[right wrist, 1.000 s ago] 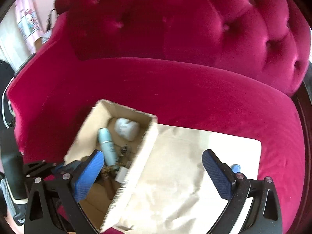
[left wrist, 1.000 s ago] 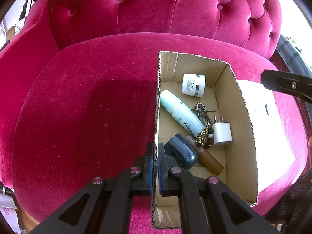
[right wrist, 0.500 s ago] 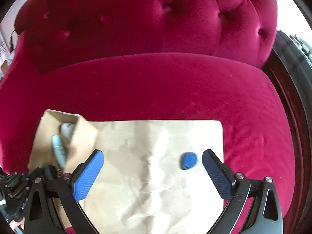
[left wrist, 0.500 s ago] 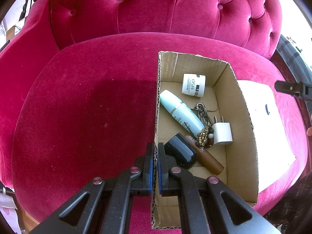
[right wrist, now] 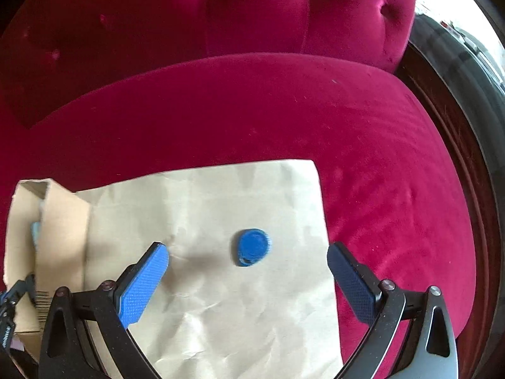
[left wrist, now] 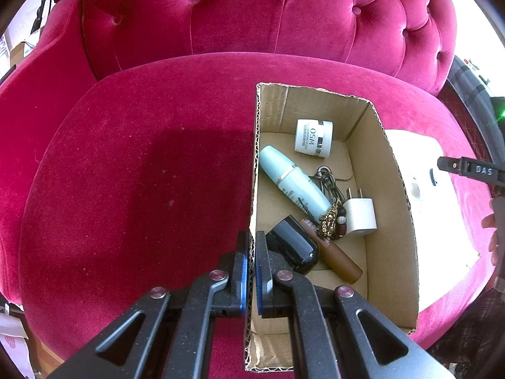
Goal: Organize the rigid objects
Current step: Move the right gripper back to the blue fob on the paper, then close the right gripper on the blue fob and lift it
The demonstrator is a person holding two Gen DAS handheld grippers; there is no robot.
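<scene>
Left-wrist view is showing the left gripper clenched on the near wall of the cardboard box, steadying it exactly as a second ago, with the jar, bottles, charger and keys lying just ahead of its fingers. Right-wrist view is changing: the right gripper, jaws wide and empty, has swung off the box and is now framing a blue tag on the brown paper, directly ahead between its fingertips, probably the next thing to box.
</scene>
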